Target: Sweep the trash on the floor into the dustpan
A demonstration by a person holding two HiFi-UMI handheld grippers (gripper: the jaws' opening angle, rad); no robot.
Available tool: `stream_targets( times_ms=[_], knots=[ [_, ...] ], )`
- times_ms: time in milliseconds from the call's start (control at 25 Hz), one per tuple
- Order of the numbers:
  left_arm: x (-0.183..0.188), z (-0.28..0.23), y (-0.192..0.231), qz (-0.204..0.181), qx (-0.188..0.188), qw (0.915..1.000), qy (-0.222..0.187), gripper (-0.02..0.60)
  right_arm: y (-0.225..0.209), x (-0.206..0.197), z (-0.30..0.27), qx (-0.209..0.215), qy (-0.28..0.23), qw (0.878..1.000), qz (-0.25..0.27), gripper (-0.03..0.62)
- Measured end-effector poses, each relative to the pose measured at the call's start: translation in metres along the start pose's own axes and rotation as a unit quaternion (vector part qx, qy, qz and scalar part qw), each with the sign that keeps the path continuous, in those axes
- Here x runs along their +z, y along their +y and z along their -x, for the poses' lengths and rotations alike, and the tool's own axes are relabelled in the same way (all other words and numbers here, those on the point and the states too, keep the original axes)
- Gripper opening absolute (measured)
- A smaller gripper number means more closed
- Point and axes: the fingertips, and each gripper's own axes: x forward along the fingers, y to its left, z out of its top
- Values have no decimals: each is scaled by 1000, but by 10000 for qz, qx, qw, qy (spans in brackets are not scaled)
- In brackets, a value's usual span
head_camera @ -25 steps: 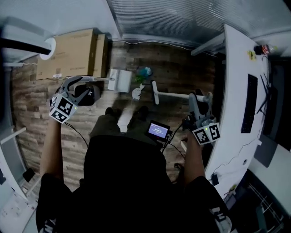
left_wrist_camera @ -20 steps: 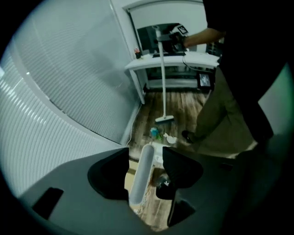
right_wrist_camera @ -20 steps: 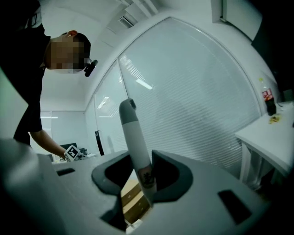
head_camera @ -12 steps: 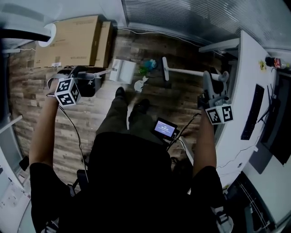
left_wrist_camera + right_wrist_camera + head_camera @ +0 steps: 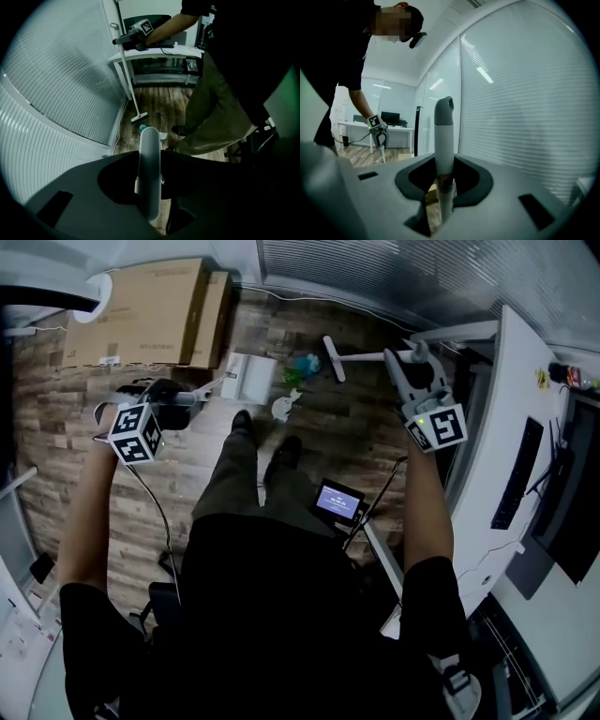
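My left gripper points steeply down over the white dustpan's handle. Its jaws are closing, with the handle between them and touching both sides. The right gripper is shut on the white broom handle and holds it nearly level. The broom head rests on the wood floor, just right of a blue-green scrap. A crumpled white paper lies nearer my feet. In the left gripper view the broom head and the blue scrap lie by the blinds.
Cardboard boxes stand behind the dustpan on the left. A white desk with a keyboard runs along the right. Slatted blinds close off the far side. My shoes stand near the white paper.
The right gripper has swung the broom away from me, and its head has gone from beside the white paper to beside the blue-green scrap. The left gripper has sunk onto the dustpan handle.
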Motion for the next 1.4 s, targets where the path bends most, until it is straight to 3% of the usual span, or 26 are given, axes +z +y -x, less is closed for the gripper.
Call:
stream_targets(
  times_ms=[80, 200, 280, 400, 680, 800, 1000, 1200, 1400],
  knots=[
    [4, 0, -8, 204, -46, 9998, -24, 127, 23, -22, -16, 432, 198, 9977, 485, 92],
    [9, -5, -24, 466, -97, 9989, -46, 127, 71, -57, -29, 1352, 557, 9813, 1252, 92],
    [12, -8, -29, 598, -25, 9982, -92, 126, 97, -63, -29, 1716, 452, 9791, 995, 91],
    [16, -8, -36, 648, 93, 9979, 4, 126, 114, -61, -24, 1912, 138, 9812, 230, 94],
    [23, 3, -66, 742, 61, 9968, 302, 126, 108, -66, 14, 1499, -168, 9808, -1236, 118],
    [19, 7, -88, 905, 30, 9951, 386, 126, 112, -69, 27, 1392, -171, 9788, -1495, 121],
    [21, 7, -122, 1584, 47, 9868, 344, 126, 130, -70, 33, 1323, 1, 9762, -1720, 129],
    [18, 1, -147, 2231, 146, 9746, 153, 126, 134, -69, 27, 561, 49, 9679, -2451, 143],
    [24, 0, -153, 2311, 354, 9723, -36, 126, 141, -67, 24, -147, 99, 9556, -2941, 149]
  ],
)
